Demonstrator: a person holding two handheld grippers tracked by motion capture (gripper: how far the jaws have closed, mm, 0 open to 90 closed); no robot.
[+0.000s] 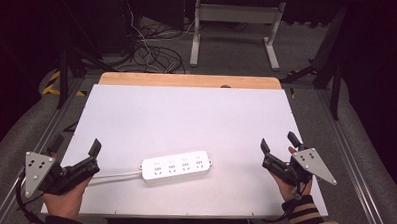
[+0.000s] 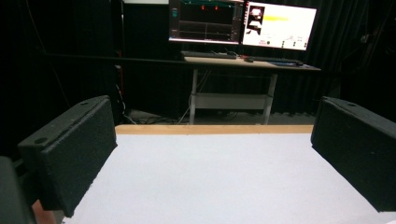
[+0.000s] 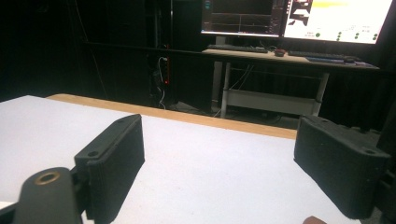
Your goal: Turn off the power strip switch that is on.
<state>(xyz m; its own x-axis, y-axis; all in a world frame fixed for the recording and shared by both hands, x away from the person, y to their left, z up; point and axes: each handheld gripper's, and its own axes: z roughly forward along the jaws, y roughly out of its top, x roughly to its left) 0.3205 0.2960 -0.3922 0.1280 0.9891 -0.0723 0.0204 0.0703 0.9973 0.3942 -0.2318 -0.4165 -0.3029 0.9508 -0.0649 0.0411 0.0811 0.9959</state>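
White power strip (image 1: 177, 166) lies flat, near table's front edge.

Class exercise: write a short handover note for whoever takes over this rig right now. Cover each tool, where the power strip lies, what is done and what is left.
Left tool: open, nothing between its jaws, at the table's left edge.
Right tool: open, empty, at the right edge.
Power strip: flat on the white table, near the front, between both tools and apart from them; its cable trails toward the left hand.
Done: nothing visible; the strip is untouched.
Left: probably reaching in and gripping the strip.
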